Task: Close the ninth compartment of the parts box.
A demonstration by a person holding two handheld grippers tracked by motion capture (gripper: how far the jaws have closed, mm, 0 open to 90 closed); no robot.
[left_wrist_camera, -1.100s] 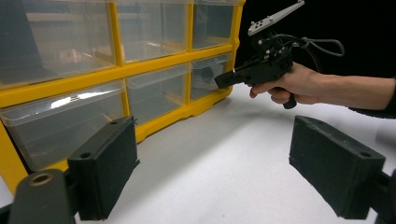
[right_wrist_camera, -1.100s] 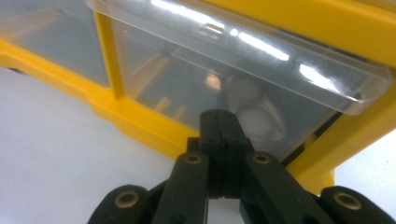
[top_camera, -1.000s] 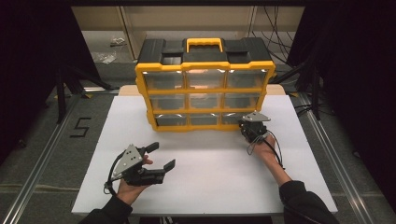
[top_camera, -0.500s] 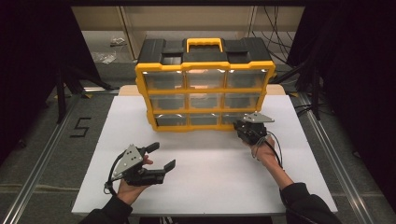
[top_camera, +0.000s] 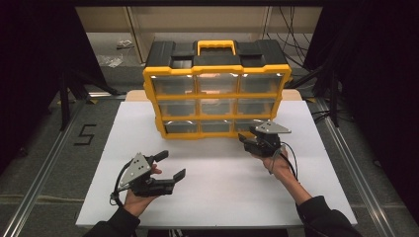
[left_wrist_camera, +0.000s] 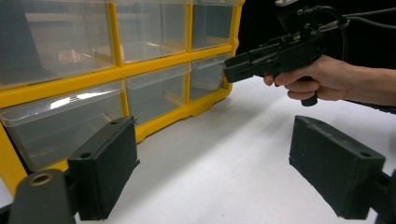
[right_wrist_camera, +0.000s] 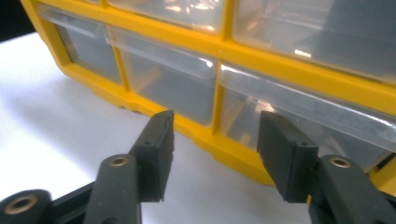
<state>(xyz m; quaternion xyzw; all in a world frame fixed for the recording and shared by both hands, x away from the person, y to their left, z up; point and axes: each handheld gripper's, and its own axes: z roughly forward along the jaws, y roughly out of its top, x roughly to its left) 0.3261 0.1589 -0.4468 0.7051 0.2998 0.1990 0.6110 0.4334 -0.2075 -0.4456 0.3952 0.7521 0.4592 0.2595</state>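
A yellow and black organiser box (top_camera: 217,94) with clear plastic drawers stands upright at the back of the white table (top_camera: 222,192). My right gripper (top_camera: 244,140) hovers just in front of the bottom right drawer (top_camera: 248,124), pointing at the box. Its jaws have just been opening and nothing is between them. In the right gripper view my right gripper (right_wrist_camera: 215,126) faces the yellow bar between two bottom drawers (right_wrist_camera: 299,121). My left gripper (top_camera: 172,165) rests open and empty near the table's front left. In the left gripper view my left gripper (left_wrist_camera: 215,135) points toward the right gripper (left_wrist_camera: 236,72).
Black curtains close in both sides. A floor mark "5" (top_camera: 85,134) lies left of the table, with metal rails (top_camera: 39,182) along both table sides. The table's front edge runs just behind my forearms. A pale shelf unit (top_camera: 197,24) stands behind the box.
My right gripper has drawn back a little from the bottom right drawer and lifted slightly. The left gripper has stayed where it was.
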